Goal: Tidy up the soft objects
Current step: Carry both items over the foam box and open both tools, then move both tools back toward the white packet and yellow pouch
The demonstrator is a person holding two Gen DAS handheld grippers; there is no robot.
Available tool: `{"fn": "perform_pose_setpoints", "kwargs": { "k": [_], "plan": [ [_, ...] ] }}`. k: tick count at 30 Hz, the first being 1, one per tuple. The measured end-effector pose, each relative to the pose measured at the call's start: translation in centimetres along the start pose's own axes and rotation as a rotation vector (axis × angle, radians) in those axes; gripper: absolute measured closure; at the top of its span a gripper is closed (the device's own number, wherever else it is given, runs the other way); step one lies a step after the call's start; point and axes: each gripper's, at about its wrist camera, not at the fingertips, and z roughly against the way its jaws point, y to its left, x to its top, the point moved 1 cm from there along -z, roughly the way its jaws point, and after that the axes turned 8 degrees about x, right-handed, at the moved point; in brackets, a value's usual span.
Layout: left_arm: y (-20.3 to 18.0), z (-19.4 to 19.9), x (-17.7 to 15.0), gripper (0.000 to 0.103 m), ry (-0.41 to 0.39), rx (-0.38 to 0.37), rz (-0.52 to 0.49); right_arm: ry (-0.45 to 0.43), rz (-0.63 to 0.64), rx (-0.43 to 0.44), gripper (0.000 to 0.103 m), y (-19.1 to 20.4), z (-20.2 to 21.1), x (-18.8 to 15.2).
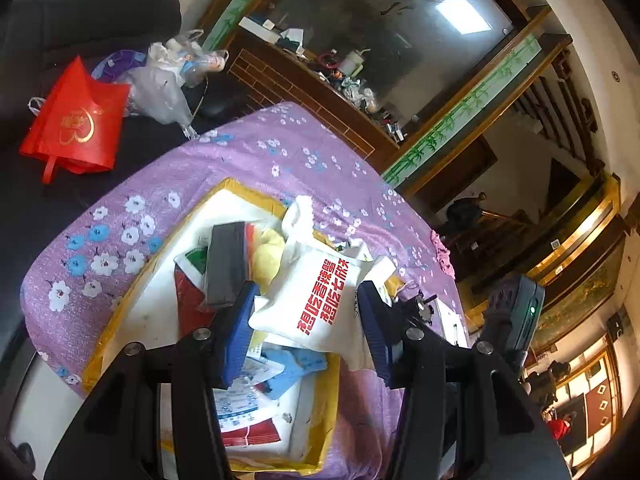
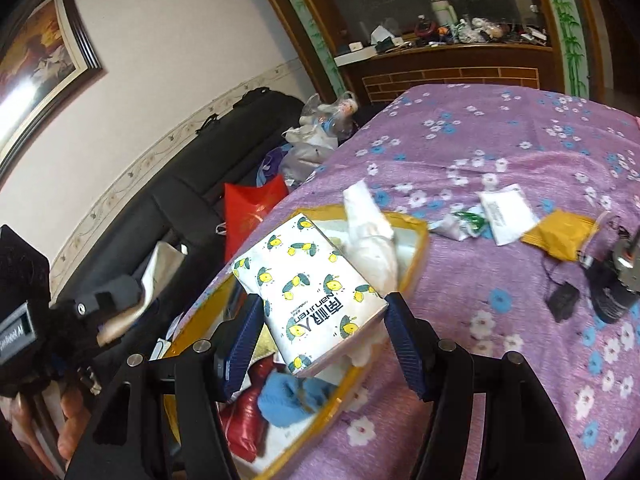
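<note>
2 soft packs held over the yellow-rimmed tray

The white bag (image 1: 320, 300) with red lettering sits between the left gripper (image 1: 306, 312) fingers, which are clamped on it, above the tray (image 1: 324, 408); under it lie a blue cloth (image 1: 294, 364), a dark flat pack (image 1: 226, 264) and printed sachets. The right gripper (image 2: 320, 320) grips the lemon-print tissue pack (image 2: 308, 292) (tilted, one end toward the camera) over the same tray. Right of that gripper, on the purple floral cloth (image 2: 500, 152), lie a white packet (image 2: 506, 216) and a yellow pouch (image 2: 560, 236); left of it is a red bag (image 2: 248, 216).
</note>
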Motion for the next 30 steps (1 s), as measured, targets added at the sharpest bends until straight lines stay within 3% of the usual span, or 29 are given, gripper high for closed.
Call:
{"fn": "perform_pose_setpoints", "kwargs": {
  "k": [8, 12, 18, 21, 25, 29, 30],
  "plan": [
    [2.1, -0.9, -1.4, 0.053, -0.003, 0.151, -0.044, 0.064, 0.064, -0.068, 0.040, 1.7, -4.7, -1.0],
    [3.1, -1.5, -1.9, 0.053, 0.029, 0.208, -0.038, 0.069, 0.052, -0.055, 0.037, 2.1, -5.6, -1.3],
    [4.0, -1.2, -3.1, 0.042, 0.042, 0.177, -0.007, 0.028, 0.021, 0.005, 0.023, 1.6, -4.9, -1.5],
    [4.2, -0.9, -3.5, 0.025, 0.036, 0.164, -0.004, 0.002, 0.005, 0.042, 0.018, 1.1, -3.9, -1.8],
    [4.2, -1.7, -3.8, 0.023, 0.102, 0.175, -0.012, -0.032, 0.004, 0.078, 0.014, 0.1, -2.8, -2.3],
    [2.6, -2.0, -3.9, 0.023, 0.240, 0.262, -0.165, -0.045, 0.030, 0.089, 0.012, 0.0, -1.1, -2.8],
    [2.3, -1.8, -3.9, 0.023, 0.258, 0.253, -0.181, -0.048, 0.040, 0.082, 0.012, -0.1, -0.7, -2.9]
  ]
}}
